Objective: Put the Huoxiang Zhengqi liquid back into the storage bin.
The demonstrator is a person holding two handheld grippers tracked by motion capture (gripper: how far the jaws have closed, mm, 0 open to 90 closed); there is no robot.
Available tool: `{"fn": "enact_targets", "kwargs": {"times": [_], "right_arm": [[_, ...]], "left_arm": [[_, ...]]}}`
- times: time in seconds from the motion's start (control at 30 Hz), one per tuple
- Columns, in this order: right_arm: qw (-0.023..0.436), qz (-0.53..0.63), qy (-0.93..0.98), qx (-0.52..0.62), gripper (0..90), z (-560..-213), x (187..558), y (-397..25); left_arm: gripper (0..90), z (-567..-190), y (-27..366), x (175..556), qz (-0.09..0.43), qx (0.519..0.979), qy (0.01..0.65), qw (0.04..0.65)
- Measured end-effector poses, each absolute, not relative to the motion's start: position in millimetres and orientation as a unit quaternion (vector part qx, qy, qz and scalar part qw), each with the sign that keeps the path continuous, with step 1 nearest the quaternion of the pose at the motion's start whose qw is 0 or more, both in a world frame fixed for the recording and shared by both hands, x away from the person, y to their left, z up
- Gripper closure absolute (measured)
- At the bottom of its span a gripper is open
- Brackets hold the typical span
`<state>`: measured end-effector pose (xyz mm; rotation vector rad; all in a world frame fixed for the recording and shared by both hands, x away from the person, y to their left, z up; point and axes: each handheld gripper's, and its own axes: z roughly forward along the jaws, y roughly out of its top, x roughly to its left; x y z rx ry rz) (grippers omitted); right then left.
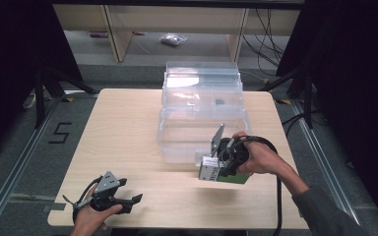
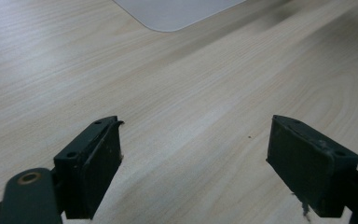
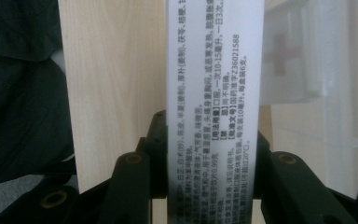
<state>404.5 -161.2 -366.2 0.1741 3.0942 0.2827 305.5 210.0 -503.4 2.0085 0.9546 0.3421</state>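
Right gripper fingers clamp the white printed box squarely between them; left gripper fingers released, nothing between.

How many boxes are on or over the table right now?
2. A clear plastic box sits at the table's far middle; a small white and green carton is clamped in the right gripper just in front of it. None appears hidden.
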Motion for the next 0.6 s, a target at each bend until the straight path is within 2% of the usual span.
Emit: {"fn": "enact_targets", "kwargs": {"times": [0.6], "right_arm": [[0.031,0.091,0.994,0.041,64.9,-326,412,-148]], "left_arm": [[16.9,-504,208,304,0.135,0.798,0.389,0.440]]}}
